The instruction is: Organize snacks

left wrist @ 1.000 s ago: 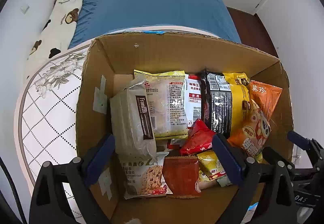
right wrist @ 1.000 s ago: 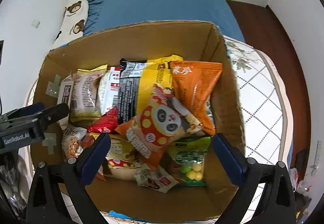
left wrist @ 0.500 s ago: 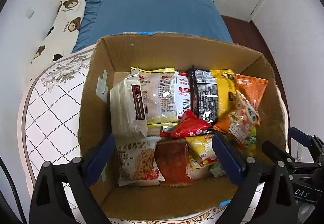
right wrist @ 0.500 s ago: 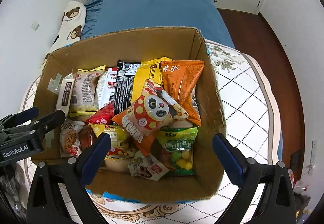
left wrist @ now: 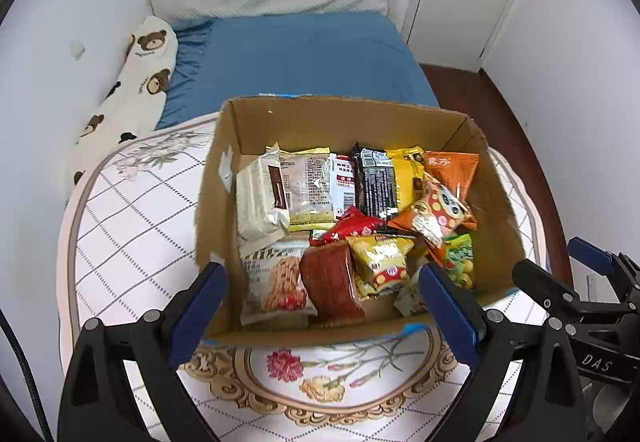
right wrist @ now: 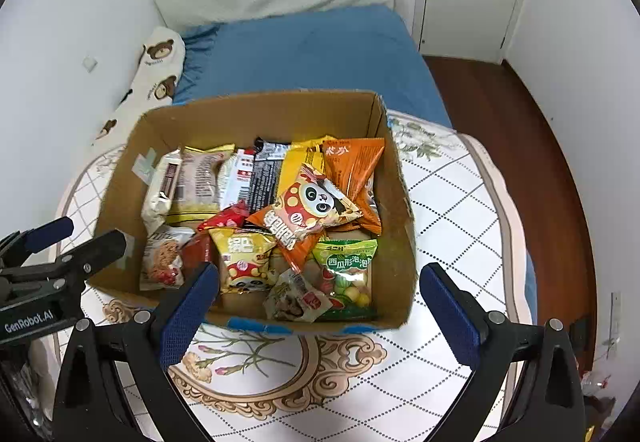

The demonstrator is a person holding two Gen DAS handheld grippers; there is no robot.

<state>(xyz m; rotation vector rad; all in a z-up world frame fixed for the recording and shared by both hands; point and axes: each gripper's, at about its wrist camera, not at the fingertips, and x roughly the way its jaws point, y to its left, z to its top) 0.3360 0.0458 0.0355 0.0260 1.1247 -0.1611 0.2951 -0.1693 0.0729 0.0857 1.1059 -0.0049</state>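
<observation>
Bedroom, quilted desk (left wrist: 132, 234) by blue bed (left wrist: 304, 54). Cardboard box (right wrist: 256, 118) of snack packets (right wrist: 308, 210) sits dead ahead of both grippers. Left gripper (left wrist: 322, 300) and right gripper (right wrist: 318, 296): fingers wide apart, empty. Packets stand upright along the far wall; right is nearer the panda packet.

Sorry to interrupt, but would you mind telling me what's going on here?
A person holds two claws over a cardboard box of snack packets on a patterned table. The left claw and right claw are both open and empty, hanging near the box's front edge. The snacks, including the panda packet, lie untouched inside.
</observation>
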